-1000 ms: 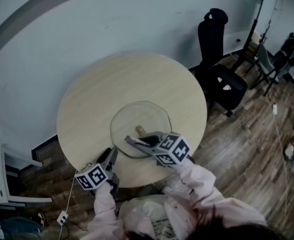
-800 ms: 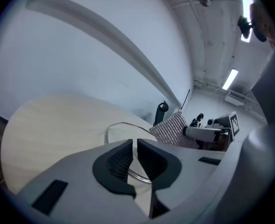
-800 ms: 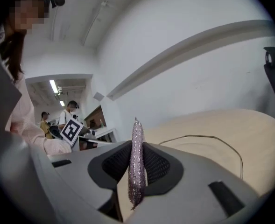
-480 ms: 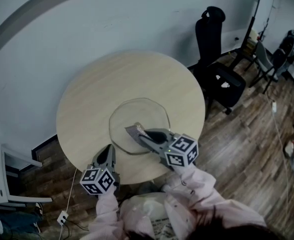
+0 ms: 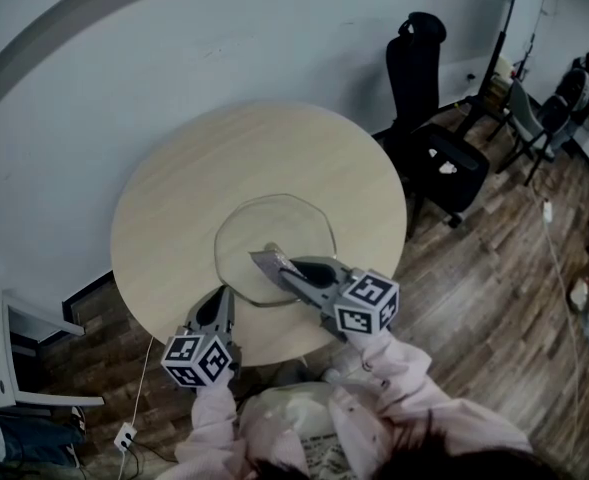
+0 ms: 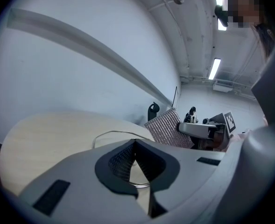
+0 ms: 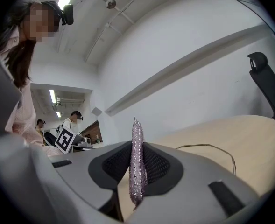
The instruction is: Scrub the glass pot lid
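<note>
The glass pot lid [image 5: 296, 226] lies on the round tabletop [image 5: 189, 183], on the side near the person and not far from the edge.

The left gripper [image 6: 135, 144] is shut tight. Its tips are right at the near rim of the lid. I think it is pinching the rim, because a bit of glass edge shows in the gap between its jaws, but the view is too poor to be sure.

The right gripper [image 7: 137, 147] is shut on a shiny scrub cloth [image 5: 267, 264]. It holds the cloth by one side, and the rest sticks out over the lid.

Here is what could go wrong.

- Glass is slippery and the rim is thin. If the scrubbing pushes hard, the lid could slip out of the left gripper.
- The lid sits close to the tabletop edge, so a loose lid could slide off onto the wood floor and break.
- The cloth is only held at one side. It could fold or flop over, and then the hard gripper would rub the glass and not the cloth.
- Pushing down on one side of the lid could make it tip up or spin, because it is round on top.

Soft rubs near the middle look safest to me.
</note>
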Available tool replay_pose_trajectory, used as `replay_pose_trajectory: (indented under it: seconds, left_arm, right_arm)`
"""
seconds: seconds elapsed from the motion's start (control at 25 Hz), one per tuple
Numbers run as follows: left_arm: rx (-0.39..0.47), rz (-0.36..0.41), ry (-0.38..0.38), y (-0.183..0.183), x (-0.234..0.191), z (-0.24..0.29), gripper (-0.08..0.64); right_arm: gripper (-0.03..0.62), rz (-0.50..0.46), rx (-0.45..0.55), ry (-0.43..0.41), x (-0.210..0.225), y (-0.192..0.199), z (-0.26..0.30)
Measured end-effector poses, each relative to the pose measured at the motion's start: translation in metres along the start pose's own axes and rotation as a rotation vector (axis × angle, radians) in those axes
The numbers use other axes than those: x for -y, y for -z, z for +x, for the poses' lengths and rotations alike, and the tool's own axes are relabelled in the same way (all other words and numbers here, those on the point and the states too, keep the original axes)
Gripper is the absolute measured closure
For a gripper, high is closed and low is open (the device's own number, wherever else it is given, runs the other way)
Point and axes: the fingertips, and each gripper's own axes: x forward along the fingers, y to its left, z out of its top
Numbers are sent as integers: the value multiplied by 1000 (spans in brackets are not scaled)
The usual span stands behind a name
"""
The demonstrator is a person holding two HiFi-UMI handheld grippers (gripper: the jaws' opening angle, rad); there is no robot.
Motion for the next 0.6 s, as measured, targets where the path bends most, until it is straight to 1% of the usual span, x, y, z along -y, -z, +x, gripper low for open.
replay_pose_trajectory:
  seconds: [0.6]
  left_arm:
    - [-3,27,36,-3,15,11,565]
  right_arm:
    - [515,-16,15,21,5,-5,-13]
